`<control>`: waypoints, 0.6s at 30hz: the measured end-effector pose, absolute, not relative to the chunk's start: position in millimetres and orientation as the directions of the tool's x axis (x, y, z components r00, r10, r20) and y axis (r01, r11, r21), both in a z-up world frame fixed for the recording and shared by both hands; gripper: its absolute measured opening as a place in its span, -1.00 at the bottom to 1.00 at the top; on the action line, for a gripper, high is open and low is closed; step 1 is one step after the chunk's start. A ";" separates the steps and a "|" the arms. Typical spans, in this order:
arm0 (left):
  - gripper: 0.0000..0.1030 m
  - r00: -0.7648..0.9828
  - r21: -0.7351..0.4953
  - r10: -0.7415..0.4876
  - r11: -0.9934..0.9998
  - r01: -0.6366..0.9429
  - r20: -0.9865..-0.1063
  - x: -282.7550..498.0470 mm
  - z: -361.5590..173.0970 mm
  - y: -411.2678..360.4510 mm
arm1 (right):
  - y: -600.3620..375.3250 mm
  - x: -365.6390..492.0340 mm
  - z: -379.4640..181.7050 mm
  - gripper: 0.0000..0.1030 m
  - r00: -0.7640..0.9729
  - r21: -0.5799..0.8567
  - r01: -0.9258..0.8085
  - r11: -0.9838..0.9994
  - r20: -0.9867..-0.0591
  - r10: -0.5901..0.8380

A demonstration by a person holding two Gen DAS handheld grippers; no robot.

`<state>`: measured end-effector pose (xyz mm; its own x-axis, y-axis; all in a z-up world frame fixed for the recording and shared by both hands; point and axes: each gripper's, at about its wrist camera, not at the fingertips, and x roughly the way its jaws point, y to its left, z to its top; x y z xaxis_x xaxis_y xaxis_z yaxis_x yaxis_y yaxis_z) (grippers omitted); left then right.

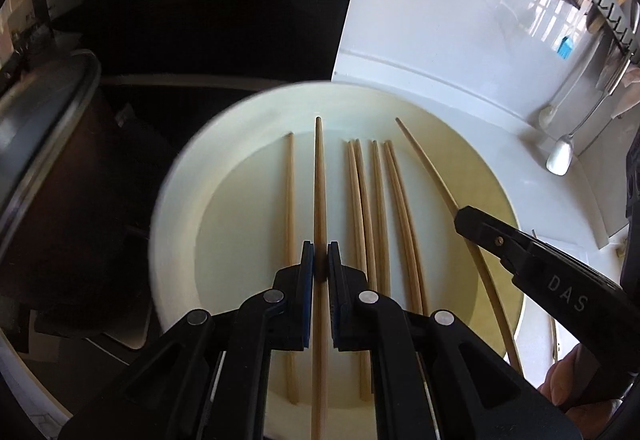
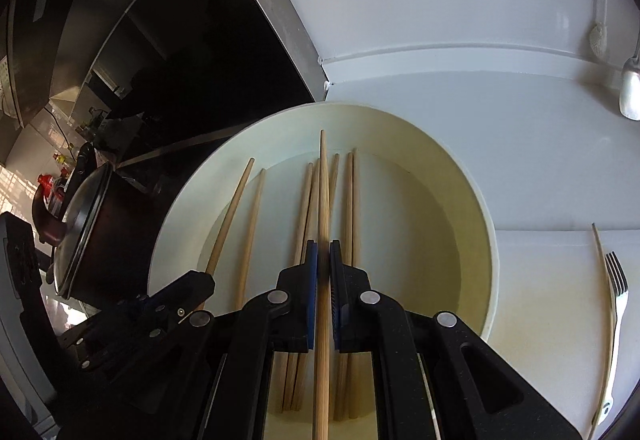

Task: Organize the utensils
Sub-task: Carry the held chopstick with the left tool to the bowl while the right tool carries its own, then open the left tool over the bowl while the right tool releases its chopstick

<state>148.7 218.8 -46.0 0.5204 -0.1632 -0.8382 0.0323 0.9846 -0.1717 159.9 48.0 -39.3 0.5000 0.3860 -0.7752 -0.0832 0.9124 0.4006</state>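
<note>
A cream plate lies on the white counter and holds several wooden chopsticks. My left gripper is shut on one chopstick and holds it over the plate, pointing away. My right gripper is shut on another chopstick, also over the plate. The right gripper also shows in the left wrist view, and the left gripper in the right wrist view.
A dark pot with a glass lid stands left of the plate on a black hob. A fork and a single chopstick lie right of the plate. Spoons lie further back. A dish rack is at the far right.
</note>
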 end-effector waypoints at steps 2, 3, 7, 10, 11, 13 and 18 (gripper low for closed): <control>-0.85 0.492 -0.169 -0.158 0.985 0.022 -0.856 154.2 -54.9 217.5 | 48.6 168.5 -49.0 -0.88 0.470 0.400 -0.063 0.914 -0.796 0.381; -0.85 0.478 -0.166 -0.155 0.986 0.020 -0.864 156.7 -59.1 216.8 | 46.1 170.0 -53.8 -0.88 0.457 0.402 -0.054 0.914 -0.804 0.381; -0.85 0.461 -0.164 -0.152 0.986 0.015 -0.874 162.5 -66.4 215.8 | 46.0 175.9 -65.5 -0.88 0.409 0.409 -0.039 0.912 -0.826 0.388; -0.85 0.447 -0.160 -0.149 0.987 0.013 -0.882 165.9 -69.8 214.5 | 47.9 178.4 -70.8 -0.88 0.381 0.420 -0.031 0.907 -0.834 0.399; -0.85 0.443 -0.163 -0.151 0.987 0.011 -0.884 166.9 -70.8 214.5 | 48.6 178.5 -72.3 -0.88 0.374 0.423 -0.031 0.906 -0.835 0.403; -0.85 0.434 -0.164 -0.152 0.986 0.011 -0.888 168.9 -72.8 213.9 | 51.1 179.0 -74.0 -0.88 0.363 0.417 -0.036 0.908 -0.841 0.401; -0.84 0.397 -0.186 -0.174 0.982 0.008 -0.901 174.4 -81.1 213.3 | 54.4 178.6 -77.2 -0.88 0.340 0.405 -0.050 0.913 -0.852 0.397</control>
